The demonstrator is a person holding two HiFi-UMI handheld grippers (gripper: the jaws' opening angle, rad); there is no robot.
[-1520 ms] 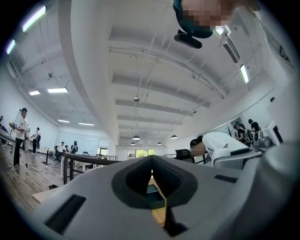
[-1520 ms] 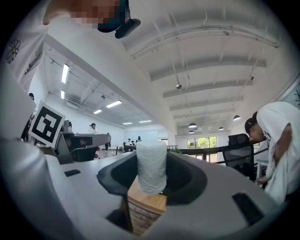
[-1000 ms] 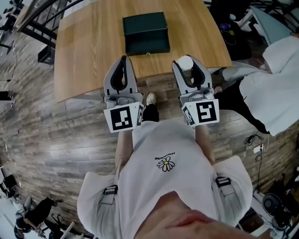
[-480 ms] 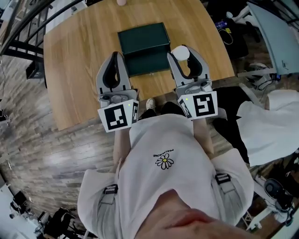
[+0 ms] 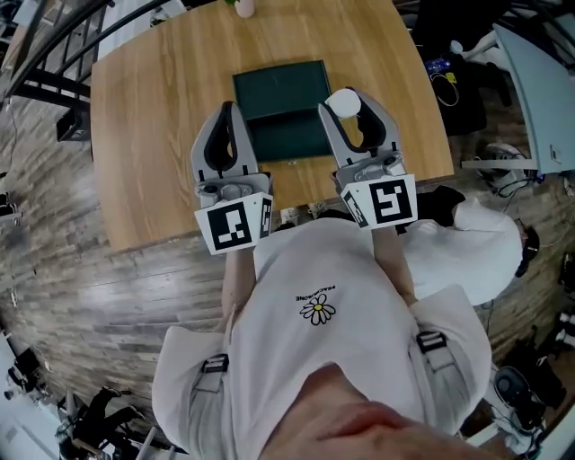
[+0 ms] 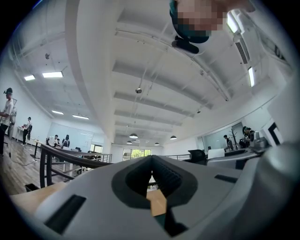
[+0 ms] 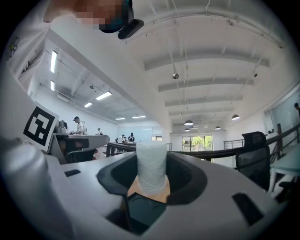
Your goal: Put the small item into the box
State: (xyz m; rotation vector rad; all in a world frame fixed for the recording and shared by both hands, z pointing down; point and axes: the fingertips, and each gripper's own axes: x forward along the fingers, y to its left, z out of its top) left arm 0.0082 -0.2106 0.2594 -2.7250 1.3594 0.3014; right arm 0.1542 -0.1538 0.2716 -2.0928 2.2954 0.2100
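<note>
Right gripper (image 5: 347,97) gripping white roll (image 5: 343,105): I'm seeing roll standing upright between jaw tips, pads pressing on both sides. Roll hanging over box's right edge, not inside. Left gripper (image 5: 228,110) carrying nothing, jaws meeting at tips, hovering over box's left edge. Green box (image 5: 280,90) sitting lid-down on table (image 5: 144,135), between both grippers. I'm also spotting small pale object (image 5: 243,7) lying at table's far edge, well apart from box; can't tell what.
</note>
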